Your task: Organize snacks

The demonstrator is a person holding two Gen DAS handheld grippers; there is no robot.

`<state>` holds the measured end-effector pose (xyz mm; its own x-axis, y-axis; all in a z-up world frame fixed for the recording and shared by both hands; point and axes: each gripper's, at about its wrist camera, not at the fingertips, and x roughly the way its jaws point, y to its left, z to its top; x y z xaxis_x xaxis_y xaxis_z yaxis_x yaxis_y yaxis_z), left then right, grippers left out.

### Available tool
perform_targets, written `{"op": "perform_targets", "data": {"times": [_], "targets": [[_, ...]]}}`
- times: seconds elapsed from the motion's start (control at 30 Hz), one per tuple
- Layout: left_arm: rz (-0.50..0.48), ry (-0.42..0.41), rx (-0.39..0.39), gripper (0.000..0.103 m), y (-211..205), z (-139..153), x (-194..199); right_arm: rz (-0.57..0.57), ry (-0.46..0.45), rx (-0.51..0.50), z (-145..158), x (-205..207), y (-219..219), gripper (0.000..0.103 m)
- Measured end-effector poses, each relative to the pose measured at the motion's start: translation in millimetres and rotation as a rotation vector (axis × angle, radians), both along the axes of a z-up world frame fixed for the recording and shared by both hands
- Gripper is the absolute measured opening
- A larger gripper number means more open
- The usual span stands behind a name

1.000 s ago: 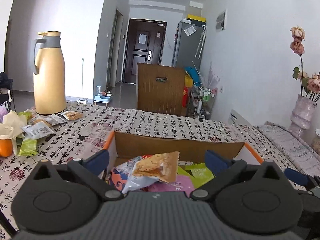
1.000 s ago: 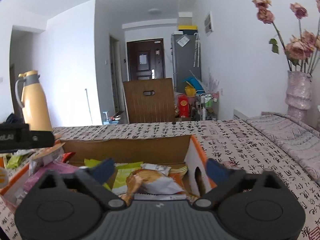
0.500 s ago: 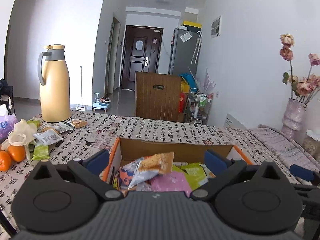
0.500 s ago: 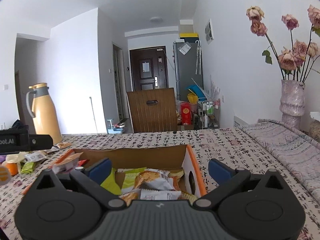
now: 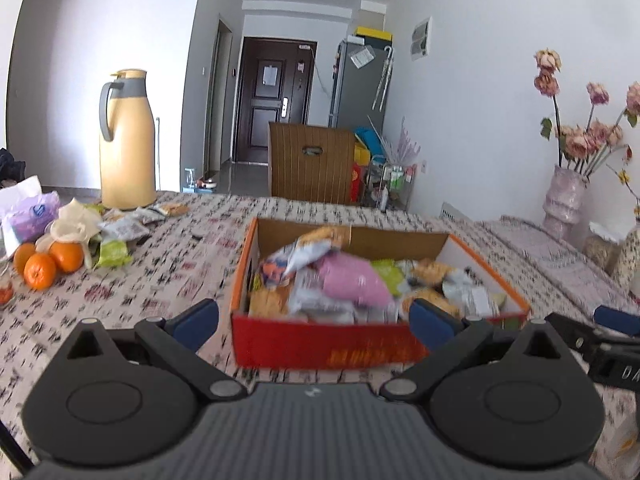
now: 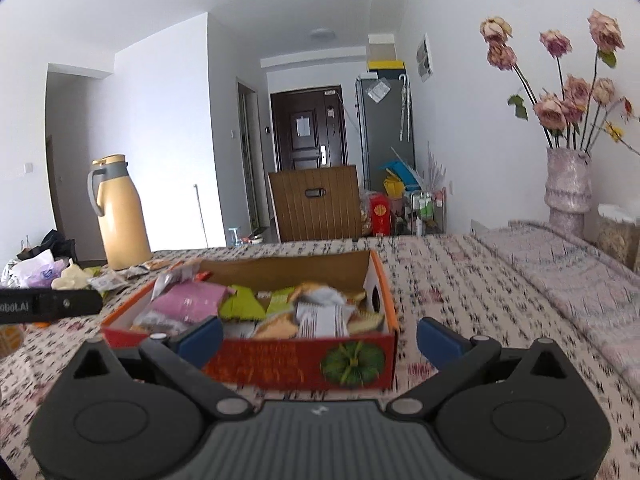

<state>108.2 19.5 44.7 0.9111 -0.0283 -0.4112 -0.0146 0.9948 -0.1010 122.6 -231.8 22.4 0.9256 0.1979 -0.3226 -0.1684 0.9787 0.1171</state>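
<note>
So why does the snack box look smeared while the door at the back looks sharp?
Left wrist view: the snack box and tablecloth are motion-blurred, while the door stays crisp. Right wrist view: the same smear on the tablecloth, and the fisheye lens bends the walls and darkens the corners.

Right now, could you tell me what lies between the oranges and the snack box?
In the left wrist view, only bare patterned tablecloth lies between the oranges and the snack box.

We see snack packets (image 5: 344, 280) in the box (image 5: 320, 346); oranges (image 5: 44, 264) lie left, the jug (image 5: 126, 140) behind them.
</note>
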Motion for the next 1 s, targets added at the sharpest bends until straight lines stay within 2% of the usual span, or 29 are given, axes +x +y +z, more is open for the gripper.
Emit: {"op": "perform_targets", "data": {"times": [0.33, 0.7, 1.0], "targets": [[-0.017, 0.091, -0.005, 0.103, 6.1, -32.2, -29.4, 0.005, 0.089, -0.001, -23.2, -30.8, -2.2, 0.103], [-0.056, 0.138, -0.008, 0.103, 0.1, -49.8, -43.3, 0.002, 0.175, -0.014, -45.5, -46.3, -3.3, 0.103], [-0.072, 0.155, -0.003, 0.103, -4.3, -54.3, -45.5, 0.004, 0.195, -0.021, -50.4, -49.1, -1.6, 0.103]]}}
